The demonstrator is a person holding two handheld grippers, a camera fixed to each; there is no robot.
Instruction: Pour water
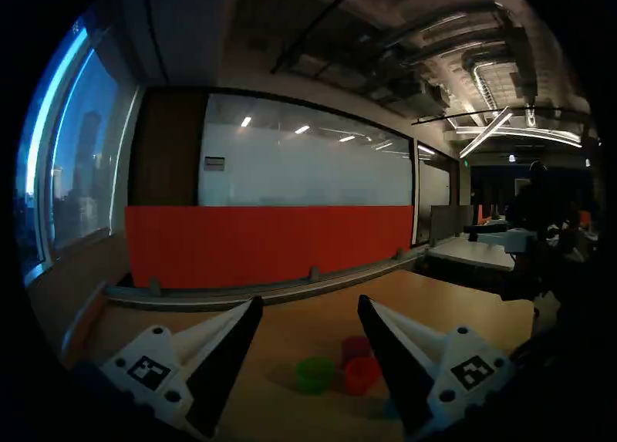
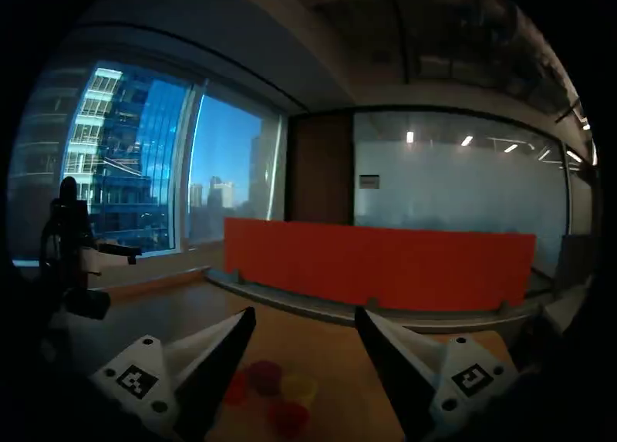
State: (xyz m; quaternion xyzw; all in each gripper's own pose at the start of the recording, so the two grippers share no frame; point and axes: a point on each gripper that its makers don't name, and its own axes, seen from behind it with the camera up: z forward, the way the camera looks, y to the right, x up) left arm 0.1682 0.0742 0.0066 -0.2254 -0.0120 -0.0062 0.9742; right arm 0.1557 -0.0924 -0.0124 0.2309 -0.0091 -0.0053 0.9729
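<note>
Wooden table (image 1: pixel 308 322) across the lower frame, with a green cup (image 1: pixel 315 373), red cup (image 1: pixel 360 374) and maroon cup (image 1: pixel 355 347) (bunched together) at bottom center.

Low in the frame, the left hand-held gripper (image 1: pixel 308 298) and right hand-held gripper (image 2: pixel 303 309) share white fingers (image 1: pixel 197 335), black inner faces, square black-and-white markers (image 1: pixel 148 371), dark screws (image 1: pixel 173 396).

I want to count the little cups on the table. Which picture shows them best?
The left gripper view: the cups are lit well enough to tell green from red. The right gripper view shows them darker, low in the picture, one partly behind a finger.
</note>
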